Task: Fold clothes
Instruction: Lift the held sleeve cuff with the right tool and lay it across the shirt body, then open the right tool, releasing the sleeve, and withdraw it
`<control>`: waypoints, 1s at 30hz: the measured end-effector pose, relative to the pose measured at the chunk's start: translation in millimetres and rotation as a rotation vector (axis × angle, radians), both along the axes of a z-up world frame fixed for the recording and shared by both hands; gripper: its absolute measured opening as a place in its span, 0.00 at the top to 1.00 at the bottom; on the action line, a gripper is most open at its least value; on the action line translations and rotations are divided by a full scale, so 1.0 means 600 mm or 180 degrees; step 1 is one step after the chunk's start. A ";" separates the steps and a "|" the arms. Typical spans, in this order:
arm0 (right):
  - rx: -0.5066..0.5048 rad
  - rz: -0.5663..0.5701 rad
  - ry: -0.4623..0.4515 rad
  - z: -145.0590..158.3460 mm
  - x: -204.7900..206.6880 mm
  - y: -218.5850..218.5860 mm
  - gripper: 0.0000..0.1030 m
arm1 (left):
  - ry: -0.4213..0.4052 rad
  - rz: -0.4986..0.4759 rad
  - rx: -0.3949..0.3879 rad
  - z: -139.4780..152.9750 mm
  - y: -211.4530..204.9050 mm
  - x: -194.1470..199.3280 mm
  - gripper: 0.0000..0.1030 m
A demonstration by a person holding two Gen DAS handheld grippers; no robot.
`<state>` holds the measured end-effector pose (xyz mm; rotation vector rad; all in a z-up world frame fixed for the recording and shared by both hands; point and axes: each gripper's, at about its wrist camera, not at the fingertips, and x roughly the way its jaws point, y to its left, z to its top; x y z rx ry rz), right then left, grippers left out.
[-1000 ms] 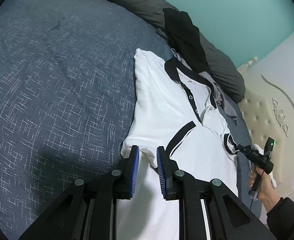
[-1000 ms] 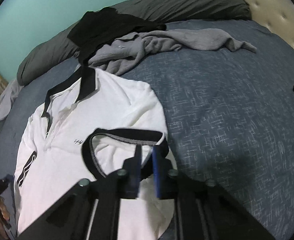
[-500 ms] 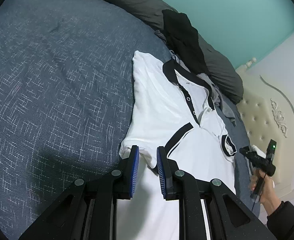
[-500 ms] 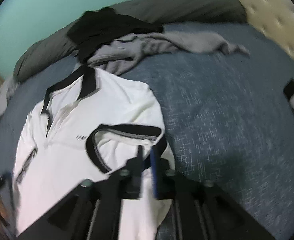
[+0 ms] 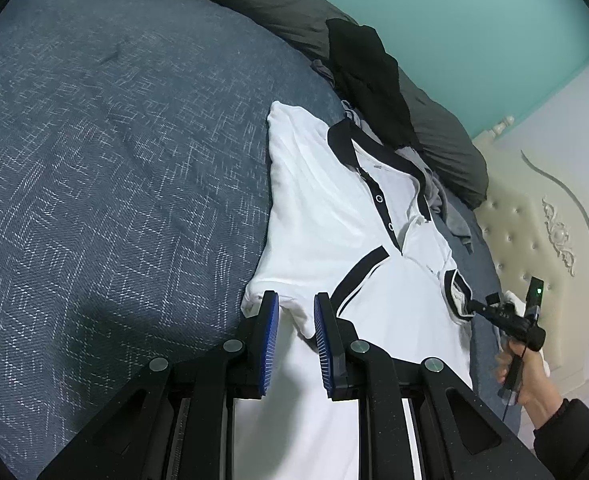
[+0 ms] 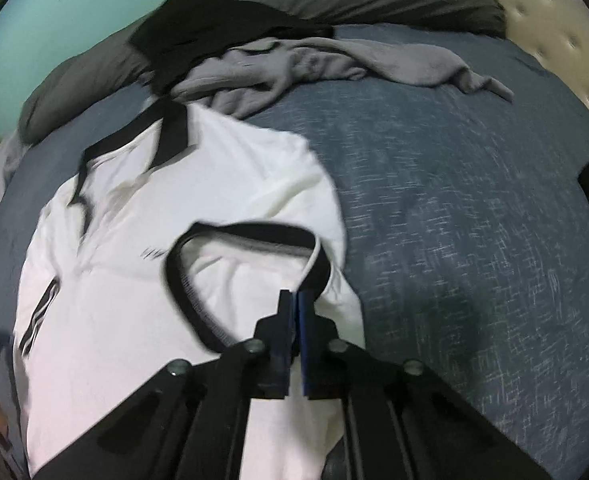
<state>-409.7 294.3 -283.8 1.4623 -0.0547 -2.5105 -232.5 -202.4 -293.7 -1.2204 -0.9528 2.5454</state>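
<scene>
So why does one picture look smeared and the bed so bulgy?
Right wrist view: motion blur softens the white polo shirt and grey garment. Left wrist view: sharp, shirt crisp. Both: fisheye bends the blue bedspread, dark corners.

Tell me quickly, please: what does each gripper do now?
Left gripper: holding a fold of the white shirt, at its side.
Right gripper: shut, pinching the sleeve's black cuff.

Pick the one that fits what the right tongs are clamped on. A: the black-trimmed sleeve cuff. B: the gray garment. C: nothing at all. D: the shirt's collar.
A: in the right wrist view, the right tongs are shut on the black-trimmed sleeve cuff of the white polo shirt.
</scene>
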 end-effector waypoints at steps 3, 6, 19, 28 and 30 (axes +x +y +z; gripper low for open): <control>0.0059 0.0342 -0.0010 0.011 0.022 -0.022 0.99 | 0.0010 -0.0002 0.0006 0.002 0.001 0.002 0.81; 0.0276 0.0683 -0.0140 0.003 0.036 -0.049 0.99 | 0.0011 -0.0013 0.0003 0.003 0.003 0.003 0.81; 0.0186 0.0967 -0.0195 0.018 0.061 -0.061 0.85 | -0.0001 0.0003 0.0029 0.001 -0.002 0.000 0.81; 0.0018 0.0468 0.0008 0.026 -0.001 -0.068 0.66 | 0.0005 0.0023 0.0022 0.004 -0.004 0.003 0.81; 0.0120 0.0354 0.0017 0.009 -0.010 -0.074 0.66 | 0.0006 0.0022 0.0019 0.003 -0.004 0.003 0.81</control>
